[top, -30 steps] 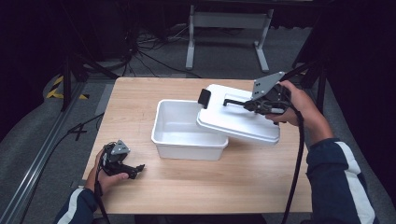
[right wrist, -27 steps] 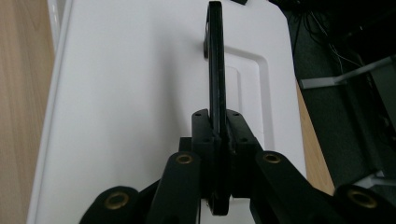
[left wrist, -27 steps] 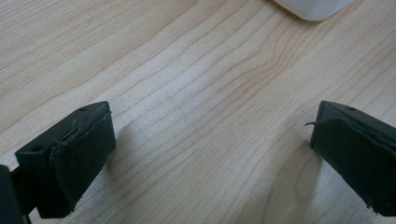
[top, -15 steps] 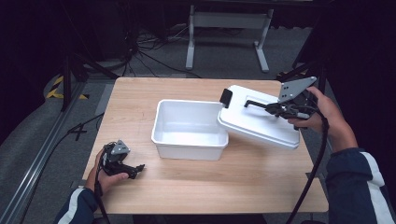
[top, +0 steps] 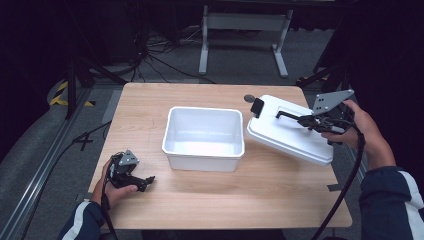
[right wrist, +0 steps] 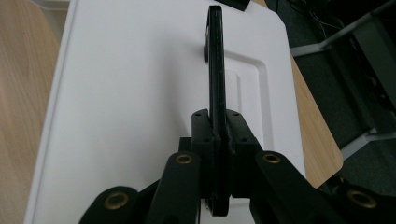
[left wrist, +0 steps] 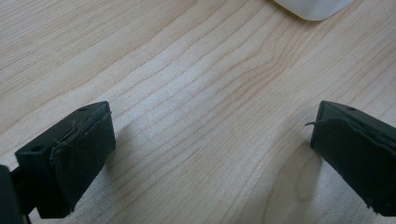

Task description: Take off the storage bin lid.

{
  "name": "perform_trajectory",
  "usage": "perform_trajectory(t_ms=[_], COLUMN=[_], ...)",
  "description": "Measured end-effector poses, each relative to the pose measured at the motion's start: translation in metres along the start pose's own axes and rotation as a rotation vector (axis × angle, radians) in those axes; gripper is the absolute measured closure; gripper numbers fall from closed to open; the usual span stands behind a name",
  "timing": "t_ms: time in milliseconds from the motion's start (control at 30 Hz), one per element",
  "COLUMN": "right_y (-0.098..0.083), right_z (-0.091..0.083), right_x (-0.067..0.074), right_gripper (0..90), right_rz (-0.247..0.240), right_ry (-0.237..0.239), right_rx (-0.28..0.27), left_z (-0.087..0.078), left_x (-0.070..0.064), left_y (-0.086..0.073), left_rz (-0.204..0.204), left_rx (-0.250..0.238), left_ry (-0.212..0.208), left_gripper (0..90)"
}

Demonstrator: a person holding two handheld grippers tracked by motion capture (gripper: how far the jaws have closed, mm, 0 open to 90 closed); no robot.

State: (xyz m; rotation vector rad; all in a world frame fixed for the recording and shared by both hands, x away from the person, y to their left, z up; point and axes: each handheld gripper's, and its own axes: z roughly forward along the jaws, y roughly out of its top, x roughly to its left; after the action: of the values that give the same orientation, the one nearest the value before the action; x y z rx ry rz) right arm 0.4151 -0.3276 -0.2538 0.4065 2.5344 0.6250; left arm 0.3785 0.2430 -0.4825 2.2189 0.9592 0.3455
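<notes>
- High view: a white lid [top: 287, 132] hangs tilted over the right part of the wooden table [top: 210, 210], its left end the higher one and carrying a black latch [top: 257, 107].
- The right gripper [top: 306, 120] has its jaws clamped on the lid's black handle [top: 286, 114], with the person's right hand [top: 350, 125] behind it at the table's right edge.
- Right gripper view: the handle [right wrist: 215, 70] runs as a thin black bar straight up from between the pressed-together jaws, across the lid's white top [right wrist: 130, 93].
- An open white bin [top: 204, 137] stands at the table's middle, just left of the lid and apart from it.
- The left gripper [top: 145, 181] rests low at the near left corner, held in the left hand [top: 116, 185], well apart from the bin.
- Left gripper view: its two black jaws stand spread wide over bare wood [left wrist: 205, 116], nothing between them, and a white corner of the bin [left wrist: 313, 7] shows at the top edge.
</notes>
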Motion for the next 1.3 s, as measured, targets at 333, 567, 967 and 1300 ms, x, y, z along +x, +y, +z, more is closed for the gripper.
perform_trajectory(t_ms=[333, 567, 967, 1300], right_y=[-0.018, -0.026, -0.037, -0.046], right_z=[0.020, 0.039, 0.078, 0.101], right_x=[0.001, 0.002, 0.001, 0.002], right_gripper=[84.2, 84.2, 84.2, 84.1], right_rz=[0.027, 0.054, 0.099, 0.122], right_ry=[0.009, 0.027, 0.066, 0.091], right_rx=[0.030, 0.037, 0.050, 0.067], left_z=[0.000, 0.000, 0.000, 0.000], left_x=[0.000, 0.000, 0.000, 0.000], left_y=[0.000, 0.000, 0.000, 0.000], left_rz=[0.001, 0.000, 0.006, 0.003], left_rx=[-0.001, 0.001, 0.001, -0.002], left_ry=[0.001, -0.001, 0.000, 0.002], left_gripper=[0.4, 0.4, 0.4, 0.4])
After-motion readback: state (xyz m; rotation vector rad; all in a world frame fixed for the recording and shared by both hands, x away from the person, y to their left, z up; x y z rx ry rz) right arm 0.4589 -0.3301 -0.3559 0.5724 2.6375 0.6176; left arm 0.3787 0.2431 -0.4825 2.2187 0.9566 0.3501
